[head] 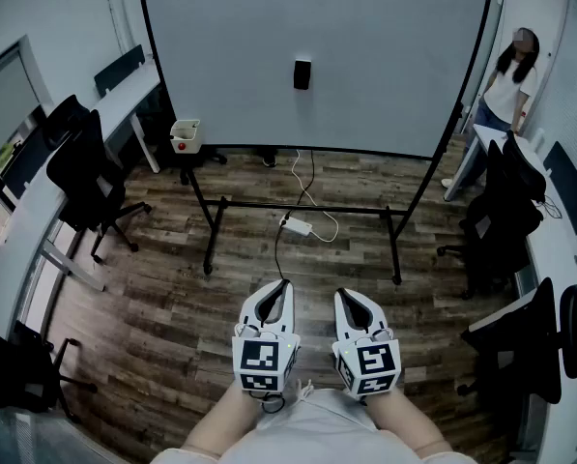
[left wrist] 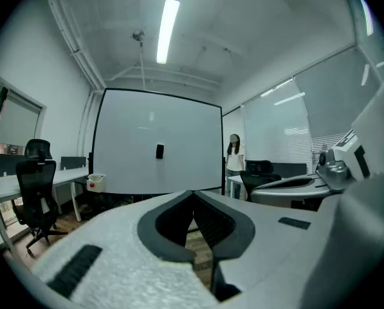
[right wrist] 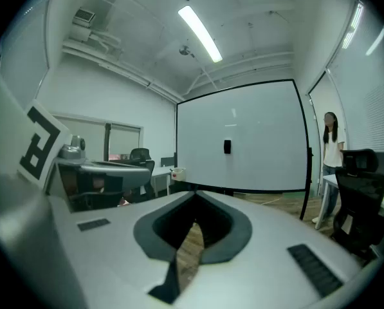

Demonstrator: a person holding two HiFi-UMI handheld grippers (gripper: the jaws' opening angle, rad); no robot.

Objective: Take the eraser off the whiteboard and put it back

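Note:
A small black eraser (head: pixel 302 74) sticks to the middle of a large whiteboard (head: pixel 365 85) on a black stand, well ahead of me. It also shows in the left gripper view as the eraser (left wrist: pixel 159 151) and in the right gripper view as the eraser (right wrist: pixel 227 147). My left gripper (head: pixel 284 283) and right gripper (head: pixel 340 293) are held side by side close to my body, far short of the board. Both point roughly level at the board. Each has its jaw tips together with nothing between them.
A person (head: pixel 508 80) stands at the board's right end. Black office chairs (head: pixel 87 167) and a long desk (head: pixel 37 201) line the left; more chairs (head: pixel 505 211) and a desk (head: pixel 559 249) line the right. A cable and power brick (head: pixel 298 225) lie on the wood floor under the stand.

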